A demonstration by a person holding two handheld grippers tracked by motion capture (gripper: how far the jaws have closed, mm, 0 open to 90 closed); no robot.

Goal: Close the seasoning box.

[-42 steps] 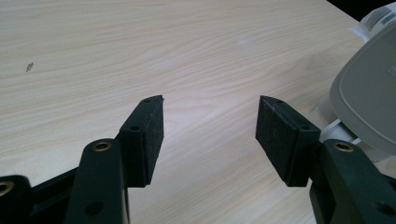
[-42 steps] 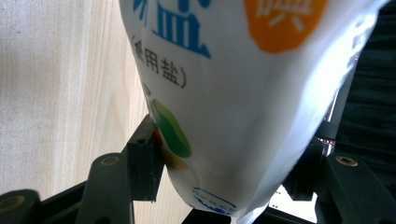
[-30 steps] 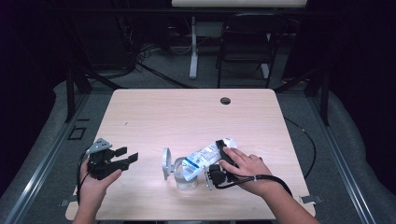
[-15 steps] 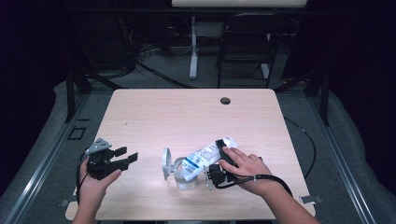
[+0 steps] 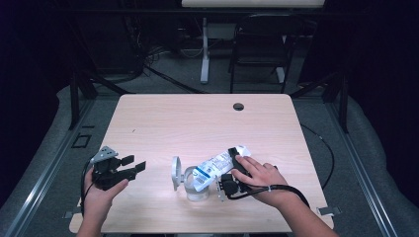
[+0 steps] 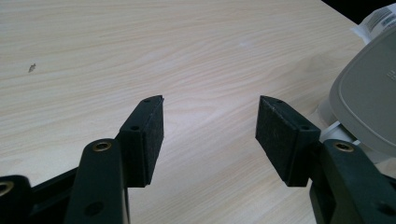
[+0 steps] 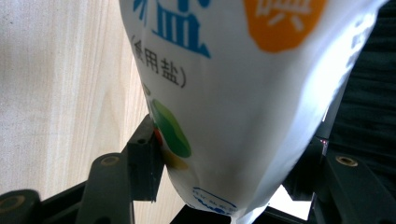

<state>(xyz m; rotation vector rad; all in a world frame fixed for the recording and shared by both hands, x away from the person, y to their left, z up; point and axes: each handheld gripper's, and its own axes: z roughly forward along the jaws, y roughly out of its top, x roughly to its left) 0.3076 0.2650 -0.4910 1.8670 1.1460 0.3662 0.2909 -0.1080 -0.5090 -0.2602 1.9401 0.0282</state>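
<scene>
The right gripper (image 5: 228, 168) is clamped on a white salt bag (image 5: 217, 165), tilted mouth-down over a clear jar (image 5: 195, 187) with its grey lid (image 5: 176, 170) flipped open. The left gripper (image 5: 129, 165) hovers released, well apart. Judging by this, the soft bag could slump or slip, spilling salt onto the wooden table (image 5: 197, 123)

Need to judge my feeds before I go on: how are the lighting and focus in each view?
High view: table evenly lit, surroundings dark, picture soft. Left gripper view: left gripper fingers sharp against a clear wood grain, grey lid at the edge a little soft. Right gripper view: the bag sits so close that its print is slightly blurred, and the right side is in deep shadow.
</scene>
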